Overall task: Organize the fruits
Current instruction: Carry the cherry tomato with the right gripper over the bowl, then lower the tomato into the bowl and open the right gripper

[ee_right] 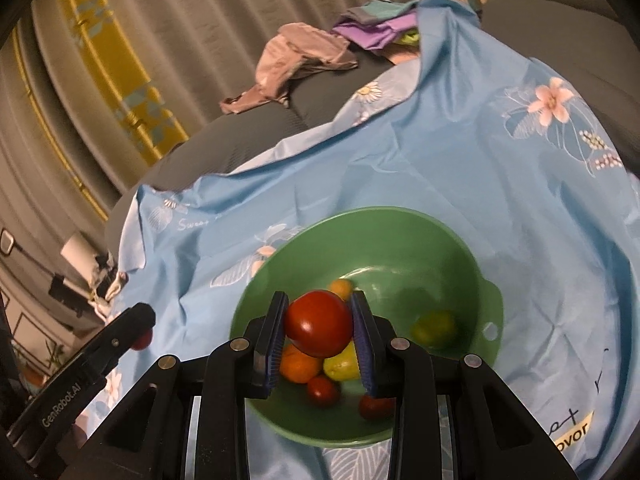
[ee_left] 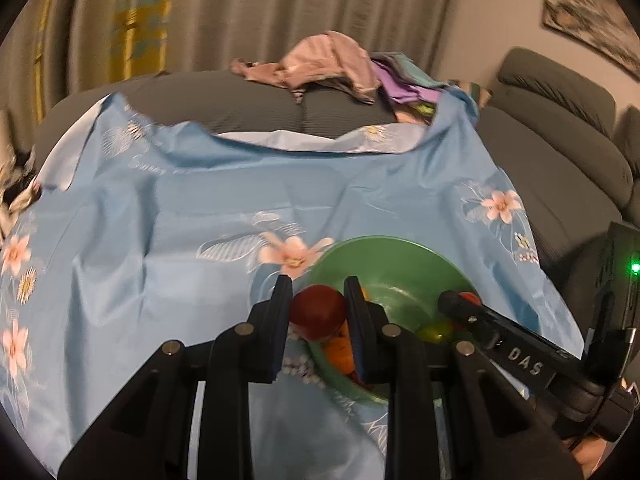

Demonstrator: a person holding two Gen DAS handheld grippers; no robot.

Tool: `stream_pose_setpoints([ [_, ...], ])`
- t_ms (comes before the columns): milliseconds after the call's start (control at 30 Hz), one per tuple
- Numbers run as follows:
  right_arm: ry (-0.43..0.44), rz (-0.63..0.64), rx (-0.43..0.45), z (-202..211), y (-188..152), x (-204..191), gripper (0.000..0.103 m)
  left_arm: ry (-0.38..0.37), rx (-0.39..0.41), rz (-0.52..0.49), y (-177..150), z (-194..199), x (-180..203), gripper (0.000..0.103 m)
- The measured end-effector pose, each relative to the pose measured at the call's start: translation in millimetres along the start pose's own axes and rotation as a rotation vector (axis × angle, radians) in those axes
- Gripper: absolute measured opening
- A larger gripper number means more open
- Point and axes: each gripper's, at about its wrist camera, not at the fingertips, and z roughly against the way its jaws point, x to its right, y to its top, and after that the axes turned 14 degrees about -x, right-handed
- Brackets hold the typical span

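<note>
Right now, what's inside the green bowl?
The green bowl holds an orange, a yellow lemon, a green lime and small red fruits. The right gripper hides more.

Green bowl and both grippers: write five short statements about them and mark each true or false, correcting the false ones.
1. The right gripper holds a red tomato above the green bowl. True.
2. The left gripper is open with nothing in it. False: it is closed on a dark red fruit.
3. The green bowl is empty. False: an orange, a yellow fruit, a green lime and small red fruits lie inside.
4. The bowl sits on a blue floral cloth. True.
5. Crumpled clothes lie on the grey surface beyond the cloth. True.
</note>
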Motion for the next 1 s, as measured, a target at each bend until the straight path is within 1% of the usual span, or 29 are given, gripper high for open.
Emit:
stream_pose_setpoints([
  [133, -0.024, -0.029, -0.001, -1, 3, 8, 0.033, -0.017, 0.002, -0.063, 5, -7, 14, 0.026],
  [200, -0.023, -0.038, -0.002, -2, 4, 11, 0.033, -0.026, -0.013, -0.074, 4, -14, 17, 0.026],
  [267, -0.031, -0.044, -0.004, -3, 5, 13, 0.033, -0.025, -0.048, -0.082, 3, -26, 20, 0.026],
  [367, -0.043, -0.053, -0.010, -5, 5, 16, 0.033, -0.024, -0.051, -0.100, 1, -31, 20, 0.026],
  [600, -0.063, -0.067, -0.021, -8, 6, 20, 0.033, -0.038, -0.092, -0.082, 1, -40, 15, 0.026],
  [733, -0.070, -0.071, -0.033, -12, 6, 23, 0.033, -0.070, -0.126, -0.071, -1, -48, 15, 0.026],
  [1000, -0.088, -0.077, -0.060, -19, 7, 25, 0.033, -0.093, -0.179, -0.058, -5, -61, 14, 0.026],
])
